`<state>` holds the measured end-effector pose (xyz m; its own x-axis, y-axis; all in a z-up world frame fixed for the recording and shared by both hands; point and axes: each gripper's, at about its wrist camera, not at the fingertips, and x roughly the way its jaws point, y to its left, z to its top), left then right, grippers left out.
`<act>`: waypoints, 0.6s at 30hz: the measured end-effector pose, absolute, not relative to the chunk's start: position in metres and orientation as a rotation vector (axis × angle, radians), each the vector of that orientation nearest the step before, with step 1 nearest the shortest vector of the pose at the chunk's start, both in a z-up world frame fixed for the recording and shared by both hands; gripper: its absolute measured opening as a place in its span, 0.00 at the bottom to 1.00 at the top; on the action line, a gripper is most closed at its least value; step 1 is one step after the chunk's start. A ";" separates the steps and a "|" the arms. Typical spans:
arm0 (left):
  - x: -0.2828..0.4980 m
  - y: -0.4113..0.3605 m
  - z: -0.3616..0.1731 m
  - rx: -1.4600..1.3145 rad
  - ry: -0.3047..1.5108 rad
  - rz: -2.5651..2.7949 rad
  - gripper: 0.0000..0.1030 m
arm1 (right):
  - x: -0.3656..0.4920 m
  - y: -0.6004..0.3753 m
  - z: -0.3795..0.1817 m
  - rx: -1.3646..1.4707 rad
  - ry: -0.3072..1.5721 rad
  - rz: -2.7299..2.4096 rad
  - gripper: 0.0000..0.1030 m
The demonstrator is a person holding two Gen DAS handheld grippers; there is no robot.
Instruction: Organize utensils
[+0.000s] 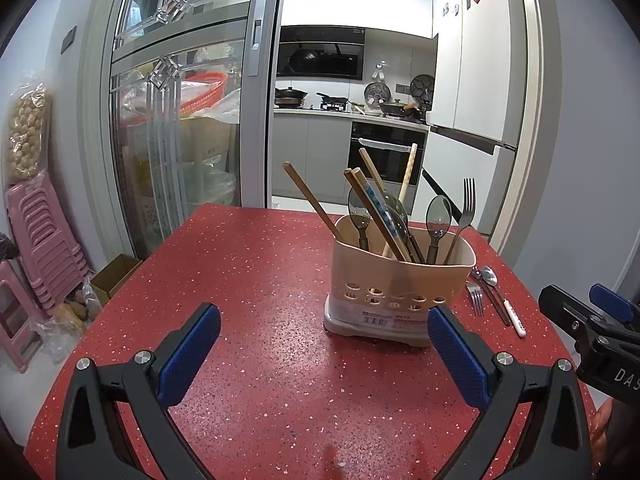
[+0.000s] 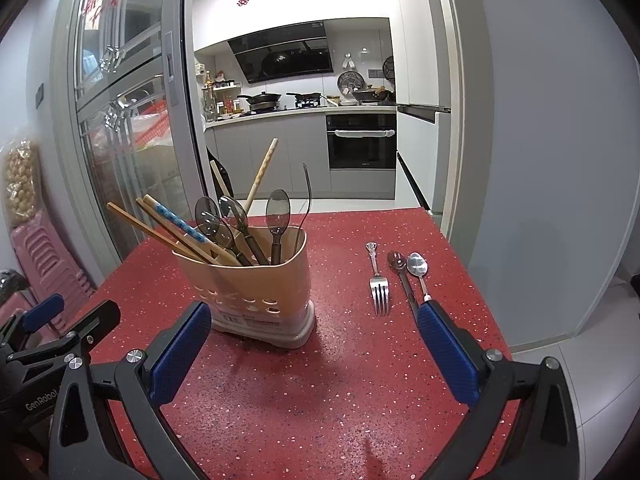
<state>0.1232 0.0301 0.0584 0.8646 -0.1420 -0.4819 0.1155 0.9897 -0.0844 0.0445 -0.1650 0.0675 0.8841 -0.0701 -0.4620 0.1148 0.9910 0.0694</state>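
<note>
Evidently mid-task: both the left gripper [image 1: 324, 354] and right gripper [image 2: 314, 354] hover spread and empty over the red speckled desk [image 2: 340, 392], since a steel fork [image 2: 379, 282] and two spoons [image 2: 412, 270] lie beside the beige plastic utensil holder [image 2: 256, 292].

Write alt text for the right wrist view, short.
A beige utensil holder stands on a red speckled table, filled with chopsticks, dark spoons and a fork. To its right a fork, a dark spoon and a silver spoon lie loose. The right tool hovers open and empty.
</note>
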 end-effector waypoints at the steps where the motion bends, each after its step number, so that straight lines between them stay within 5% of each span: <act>1: 0.123 0.031 0.059 -0.052 0.508 -0.135 1.00 | 0.045 -0.165 0.067 0.096 0.478 -0.095 1.00; 18: 0.123 0.029 0.059 -0.031 0.507 -0.133 1.00 | 0.049 -0.164 0.067 0.076 0.483 -0.094 1.00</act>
<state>0.1233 0.0289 0.0590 0.8657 -0.1343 -0.4822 0.1191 0.9909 -0.0620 0.0486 -0.1641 0.0671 0.8813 -0.0721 -0.4670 0.1081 0.9929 0.0506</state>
